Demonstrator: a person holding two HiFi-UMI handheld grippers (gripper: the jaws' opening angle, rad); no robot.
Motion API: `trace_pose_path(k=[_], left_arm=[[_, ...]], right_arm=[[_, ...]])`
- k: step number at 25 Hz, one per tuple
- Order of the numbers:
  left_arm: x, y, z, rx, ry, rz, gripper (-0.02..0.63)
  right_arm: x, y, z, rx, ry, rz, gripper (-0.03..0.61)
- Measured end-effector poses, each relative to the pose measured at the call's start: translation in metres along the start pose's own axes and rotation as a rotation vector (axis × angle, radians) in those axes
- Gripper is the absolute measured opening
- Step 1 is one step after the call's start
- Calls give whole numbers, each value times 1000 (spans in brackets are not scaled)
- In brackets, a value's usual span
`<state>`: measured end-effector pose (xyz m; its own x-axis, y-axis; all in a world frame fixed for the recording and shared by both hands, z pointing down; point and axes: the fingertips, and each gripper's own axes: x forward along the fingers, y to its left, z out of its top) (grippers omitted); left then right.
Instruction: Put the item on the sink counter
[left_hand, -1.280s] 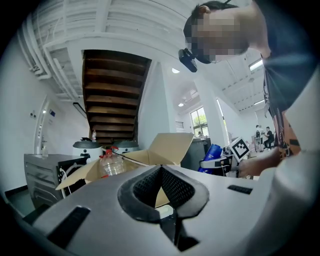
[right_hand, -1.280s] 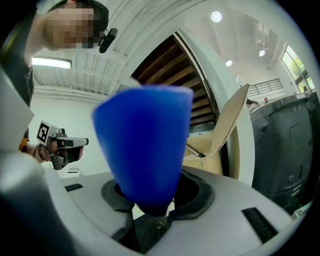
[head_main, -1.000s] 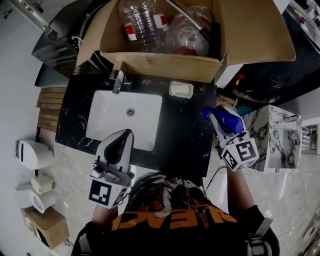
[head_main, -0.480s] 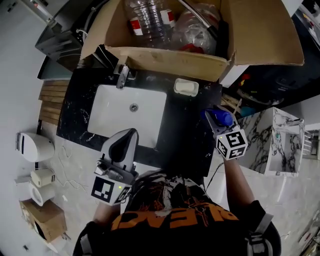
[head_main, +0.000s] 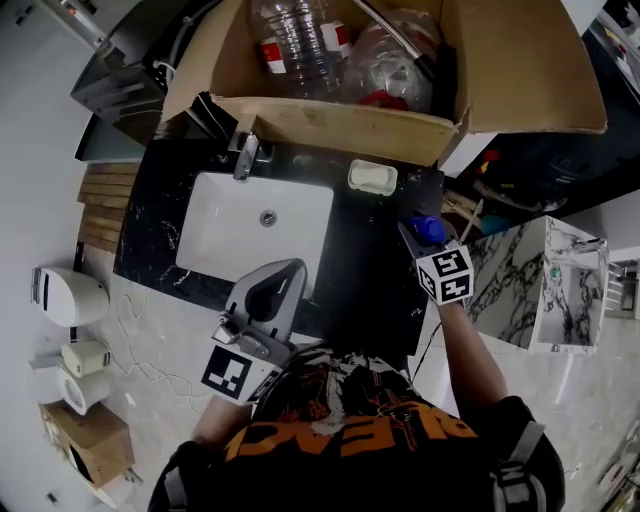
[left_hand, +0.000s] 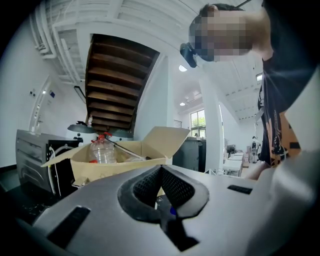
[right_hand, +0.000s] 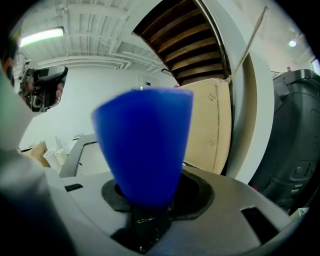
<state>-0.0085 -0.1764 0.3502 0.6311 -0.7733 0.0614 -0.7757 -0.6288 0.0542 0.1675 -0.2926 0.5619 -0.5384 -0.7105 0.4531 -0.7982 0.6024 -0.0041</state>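
Blue item (right_hand: 142, 145) clamped in right gripper (head_main: 425, 235), near counter's (head_main: 365, 270) right edge. Risk: released this close to the edge, it could tip off. Tapered body may slip. Left gripper (left_hand: 161, 172) closed, empty.

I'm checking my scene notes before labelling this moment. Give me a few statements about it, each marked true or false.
1. The right gripper has its jaws on a blue item. True.
2. The left gripper holds a bottle. False: its jaws are together with nothing between them.
3. The soap dish sits inside the sink basin. False: it sits on the black counter, beside the basin.
4. Plastic bottles lie in the cardboard box. True.
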Motion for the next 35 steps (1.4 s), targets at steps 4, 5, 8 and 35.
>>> trace_pose_path(k=[4, 5, 8, 35], left_arm=[[0, -5, 1, 1, 6, -5, 15], [0, -5, 2, -8, 5, -2, 15], [0, -4, -2, -4, 18, -8, 15], [-5, -13, -9, -21, 28, -9, 15]], right_arm=[[9, -2, -9, -4, 45, 4, 161], [12, -2, -12, -10, 56, 2, 161], [22, -4, -23, -40, 98, -11, 161], [34, 3, -23, -3, 57, 42, 310]])
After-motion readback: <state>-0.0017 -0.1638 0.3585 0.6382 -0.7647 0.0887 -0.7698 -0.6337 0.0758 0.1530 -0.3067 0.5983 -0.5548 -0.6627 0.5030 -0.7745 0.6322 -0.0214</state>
